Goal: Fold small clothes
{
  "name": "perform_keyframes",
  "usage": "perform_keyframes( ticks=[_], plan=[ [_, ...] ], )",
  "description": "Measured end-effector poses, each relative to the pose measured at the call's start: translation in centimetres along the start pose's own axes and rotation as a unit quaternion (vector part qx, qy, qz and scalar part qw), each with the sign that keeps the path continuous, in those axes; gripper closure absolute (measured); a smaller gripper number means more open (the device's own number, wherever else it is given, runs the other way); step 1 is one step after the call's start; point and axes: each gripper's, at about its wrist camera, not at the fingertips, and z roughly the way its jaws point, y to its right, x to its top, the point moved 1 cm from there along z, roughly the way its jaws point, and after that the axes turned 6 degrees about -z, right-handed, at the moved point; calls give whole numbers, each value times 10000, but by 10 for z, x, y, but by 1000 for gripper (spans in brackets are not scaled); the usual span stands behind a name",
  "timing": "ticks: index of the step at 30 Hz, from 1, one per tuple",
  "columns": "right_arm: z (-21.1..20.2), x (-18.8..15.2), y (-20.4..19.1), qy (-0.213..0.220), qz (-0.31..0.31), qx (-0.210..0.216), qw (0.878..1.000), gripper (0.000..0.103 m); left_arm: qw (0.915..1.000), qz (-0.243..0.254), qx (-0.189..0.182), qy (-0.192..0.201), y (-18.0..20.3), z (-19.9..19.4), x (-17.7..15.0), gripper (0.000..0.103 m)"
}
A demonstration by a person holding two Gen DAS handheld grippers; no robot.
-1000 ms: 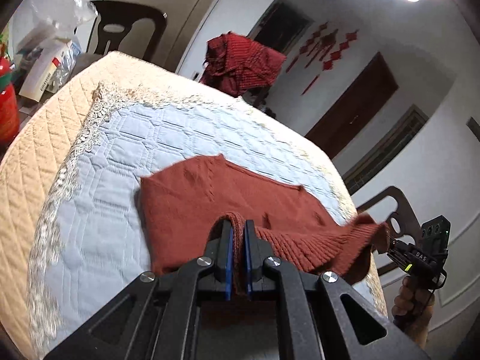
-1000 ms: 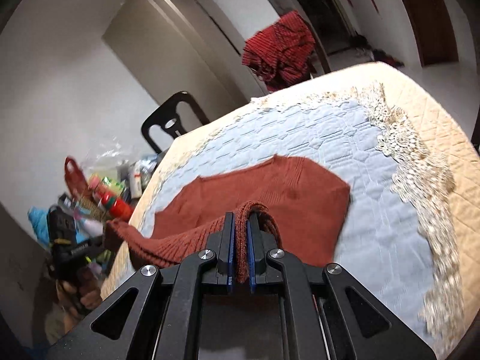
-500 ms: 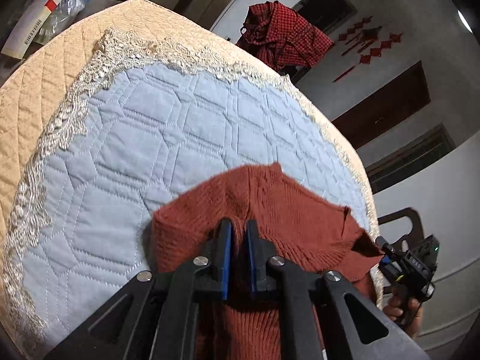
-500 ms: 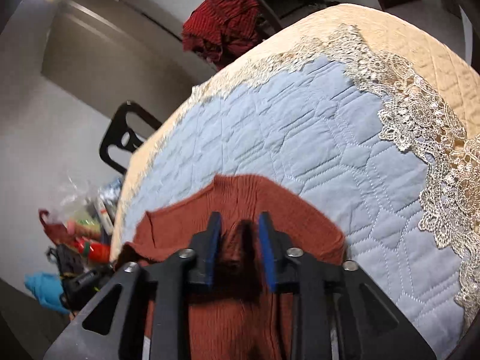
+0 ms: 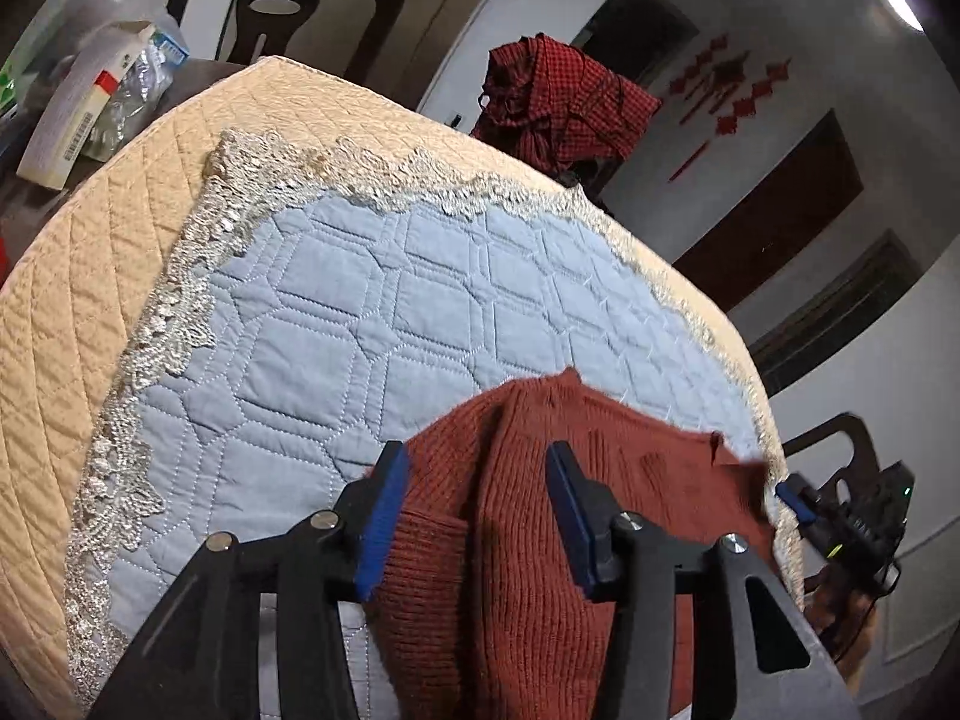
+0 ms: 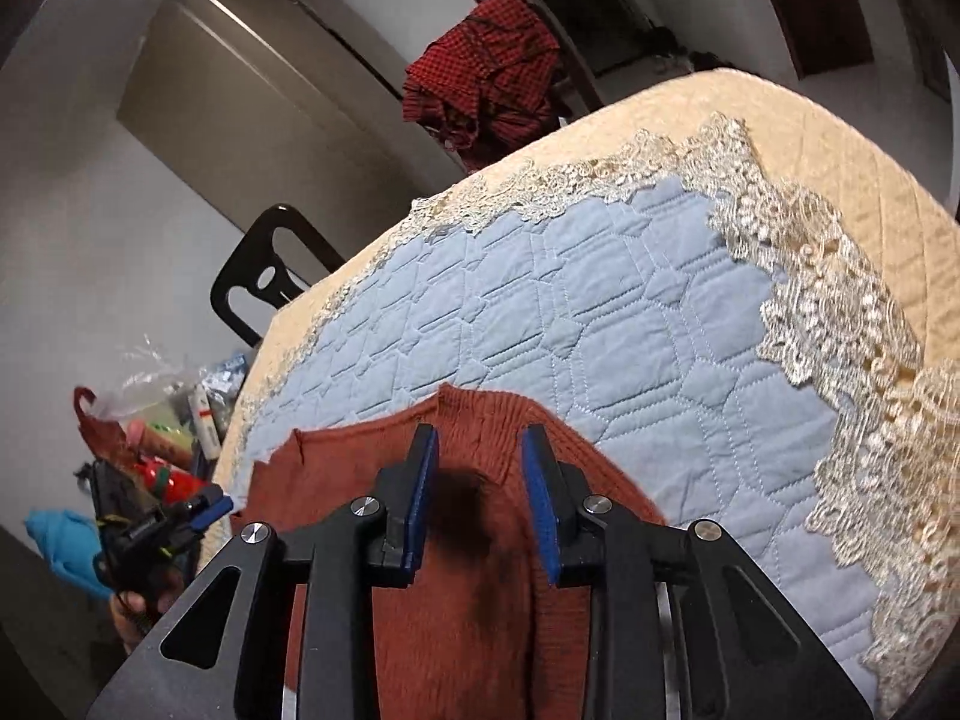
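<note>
**A:** Sweater, rust-red knit, small: where is it recorded?

**B:** It is laid at the near edge of the blue quilted cover on the worktop, with its far hem doubled over onto the body. A ribbed band is seen nearest both cameras. Part of the garment appears to hang off the near edge, though that region is hidden behind the gripper frames and cannot be confirmed.

**A:** Left hand-held gripper, condition?

**B:** Released. Its jaws have just been opening; the knit lies between the blue pads but is not pressed by them.

**A:** Right hand-held gripper?

**B:** Likewise let go. Its jaws have just been opening, and the fabric is seen in the gap, untouched on either side.

**A:** Progress entry?

**B:** One fold is judged complete, since the garment lies doubled and has been set down. Sleeves and sides are not seen tucked, so at least one further fold is thought to remain, followed by smoothing.

**A:** Other items listed?

**B:** A lace trim around the blue panel, a cream quilted border, a dark chair, and a red checked garment heaped beyond the far edge, untouched. Whether that one is also to be folded cannot be told.
</note>
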Motion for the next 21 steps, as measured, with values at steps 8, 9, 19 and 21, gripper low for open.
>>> perform_keyframes(
  ticks=[8, 9, 19, 21],
  plan=[
    [12, 0, -11, -193, -546, -183, 9982, 63, 9987, 429, 117, -229, 13, 23, -2, 53],
    [16, 0, -13, -266, -642, -191, 9974, 63, 9984, 483, 133, -247, 16, 25, -2, 53],
    [53, -2, -25, -837, -1285, -702, 9857, 94, 9898, 1288, 482, -377, 38, 38, -5, 72],
    [52, -1, -27, -831, -1345, -710, 9849, 95, 9895, 1304, 441, -438, 38, 39, -4, 83]
  ],
)
